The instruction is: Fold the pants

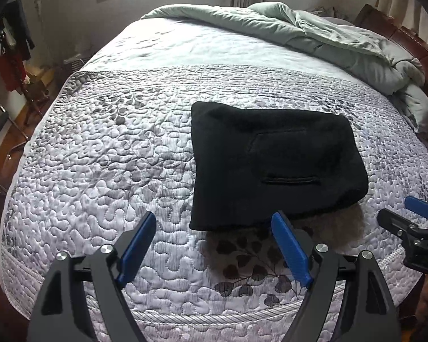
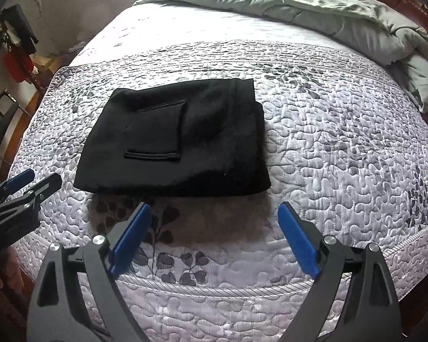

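Note:
The black pants (image 1: pixel 274 165) lie folded into a compact rectangle on the quilted bedspread (image 1: pixel 114 148), back pocket facing up. They also show in the right wrist view (image 2: pixel 179 139). My left gripper (image 1: pixel 214 222) is open and empty, held above the bed just short of the pants' near edge. My right gripper (image 2: pixel 214 213) is open and empty, also just short of the near edge. The right gripper shows at the right edge of the left wrist view (image 1: pixel 405 213), and the left gripper at the left edge of the right wrist view (image 2: pixel 34 181).
A rumpled pale green duvet (image 1: pixel 314 37) lies across the far side of the bed. A brown headboard (image 1: pixel 408 37) is at the right. A chair (image 2: pixel 0 119) and hanging clothes (image 1: pixel 11 54) stand left of the bed. The bed's corded near edge (image 2: pixel 214 282) runs below my grippers.

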